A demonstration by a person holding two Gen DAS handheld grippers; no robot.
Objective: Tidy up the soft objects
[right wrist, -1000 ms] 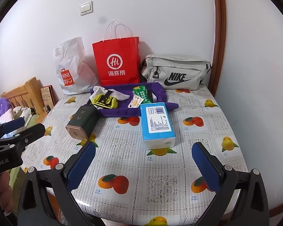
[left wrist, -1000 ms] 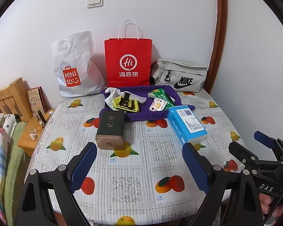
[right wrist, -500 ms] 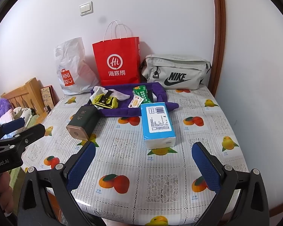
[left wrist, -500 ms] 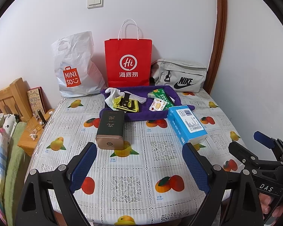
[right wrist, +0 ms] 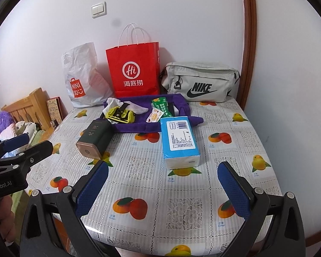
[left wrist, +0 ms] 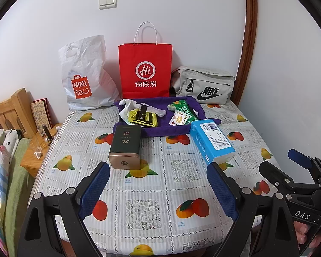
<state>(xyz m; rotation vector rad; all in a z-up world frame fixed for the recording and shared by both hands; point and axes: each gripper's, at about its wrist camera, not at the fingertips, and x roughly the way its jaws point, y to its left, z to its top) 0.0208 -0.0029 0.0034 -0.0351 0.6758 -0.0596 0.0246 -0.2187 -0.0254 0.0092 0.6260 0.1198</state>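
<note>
The blue tissue pack (right wrist: pixel 180 141) lies mid-bench, just near of the purple cloth tray (right wrist: pixel 139 126). It looks light and squashy with slick wrap; best taken across its long sides. Left gripper (left wrist: pixel 158 190) and right gripper (right wrist: pixel 163 189) both have their fingers spread wide, holding and touching nothing.

On the table (left wrist: pixel 152 194) before my claws, the tin (left wrist: pixel 126 147) lay left of the tissue pack (left wrist: pixel 211 141), the tray (left wrist: pixel 152 128) of small things sat behind both, and three bags stood along the wall (left wrist: pixel 182 17) behind the tray.
</note>
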